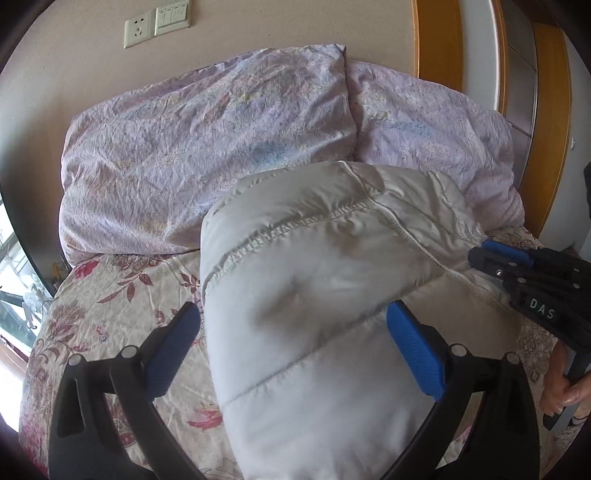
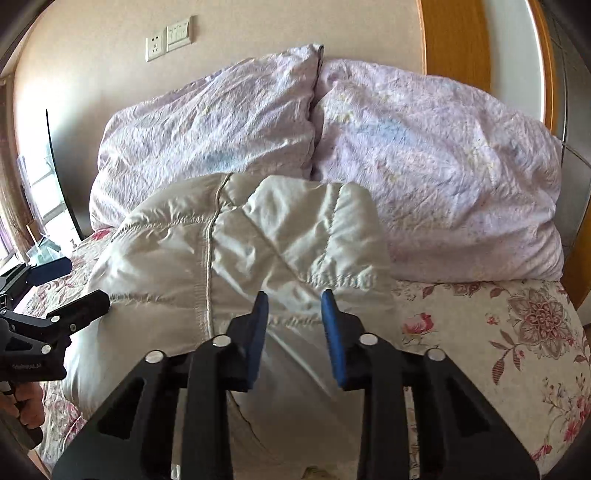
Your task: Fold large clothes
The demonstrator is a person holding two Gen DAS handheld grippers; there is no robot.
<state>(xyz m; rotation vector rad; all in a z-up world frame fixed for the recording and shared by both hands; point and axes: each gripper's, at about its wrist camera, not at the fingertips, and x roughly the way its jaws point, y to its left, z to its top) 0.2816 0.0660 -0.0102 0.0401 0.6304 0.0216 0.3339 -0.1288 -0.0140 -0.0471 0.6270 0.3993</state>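
Spread wide around the near left of the puffy white quilted jacket (image 1: 317,295) on the bed (image 1: 110,295), left gripper (image 1: 291,332); rightward, right gripper (image 2: 294,325) narrowly parted, gripping nothing; likely light, soft, slippery, best pinched along stitched seams.

White jacket (image 1: 314,280) — between left claw (image 1: 291,332) fingers

Beige wall (image 1: 258,22) is holding a socket (image 1: 139,32) and switch (image 1: 172,16). Daylight's coming through a window (image 1: 11,266) left, wood door frame (image 1: 439,37) standing right.
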